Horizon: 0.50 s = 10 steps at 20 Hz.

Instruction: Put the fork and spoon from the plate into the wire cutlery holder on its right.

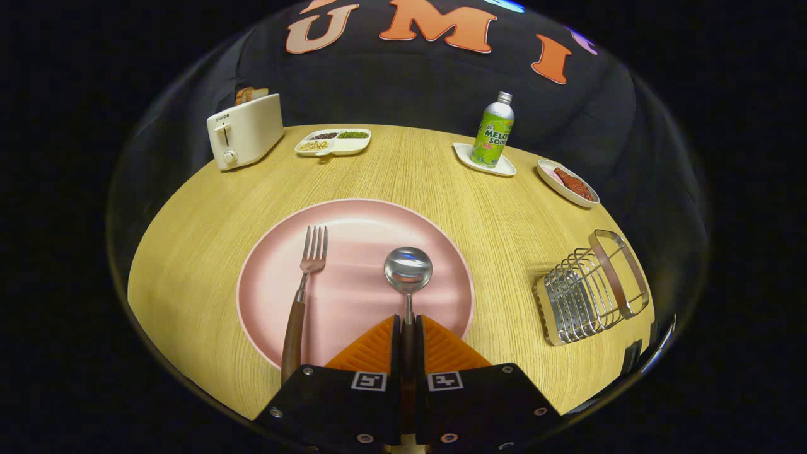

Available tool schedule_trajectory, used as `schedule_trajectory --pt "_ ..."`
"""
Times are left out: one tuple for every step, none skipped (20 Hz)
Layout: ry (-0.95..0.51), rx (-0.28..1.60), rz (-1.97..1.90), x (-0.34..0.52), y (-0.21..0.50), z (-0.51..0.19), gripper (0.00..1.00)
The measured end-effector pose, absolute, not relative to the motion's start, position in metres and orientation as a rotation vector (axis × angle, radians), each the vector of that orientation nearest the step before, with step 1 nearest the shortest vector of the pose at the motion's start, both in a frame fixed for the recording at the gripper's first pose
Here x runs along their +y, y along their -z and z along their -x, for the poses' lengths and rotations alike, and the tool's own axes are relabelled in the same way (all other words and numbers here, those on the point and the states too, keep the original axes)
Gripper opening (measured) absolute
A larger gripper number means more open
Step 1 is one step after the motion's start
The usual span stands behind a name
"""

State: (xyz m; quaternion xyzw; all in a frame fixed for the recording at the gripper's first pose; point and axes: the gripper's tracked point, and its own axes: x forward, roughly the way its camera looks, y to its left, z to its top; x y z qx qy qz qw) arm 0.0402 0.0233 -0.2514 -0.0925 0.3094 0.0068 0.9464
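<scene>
Far left at the back of the round wooden table (189,239) stands a cream toaster (244,131) w/ bread slices sticking up from its slots. Just right of it, a white divided dish (333,142) w/ dark, green and pale grains in separate compartments. Nearer the camera, center-left, sits the pink plate (353,221). On its left half lies the fork (304,291), tines pointing away toward the back, brown handle running toward the camera and crossing the plate's near rim; it lies free, well left of the orange fingers (377,347). On the plate's right half lies the spoon (408,272), bowl facing up and shiny, bowl just ahead of the fingertips, thin neck leading back into the slot btwn them. The gripper (408,325) has both orange ribbed fingers drawn close together w/ the spoon's dark handle pinched btwn them, so the claw is narrow and holding the spoon by its handle; the spoon bowl looks to be resting on or just above the plate, can't tell which. Further right at the back, a green soda bottle (493,132) stands upright on a small white tray (484,160). Beside that, a white oval dish (567,184) w/ reddish-brown food. Far right, well apart from the plate, the wire cutlery holder (589,290) stands w/ nothing visible inside.
</scene>
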Motion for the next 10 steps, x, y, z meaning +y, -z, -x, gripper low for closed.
schedule_trajectory --pt "-0.015 0.634 0.171 0.025 0.251 -0.041 0.07" --pt "-0.023 0.637 0.154 0.026 0.251 -0.041 0.05" --pt "-0.028 0.639 0.140 0.027 0.250 -0.040 0.05" --pt "-0.031 0.635 0.130 0.026 0.247 -0.038 0.05" --pt "-0.033 0.628 0.128 0.025 0.243 -0.037 0.05" --pt "-0.037 0.624 0.132 0.023 0.239 -0.035 0.05" --pt "-0.045 0.622 0.134 0.024 0.234 -0.034 0.05" --pt "-0.054 0.620 0.135 0.024 0.229 -0.032 0.05" --pt "-0.062 0.619 0.133 0.023 0.224 -0.030 0.05" --pt "-0.069 0.616 0.127 0.023 0.219 -0.028 0.05"
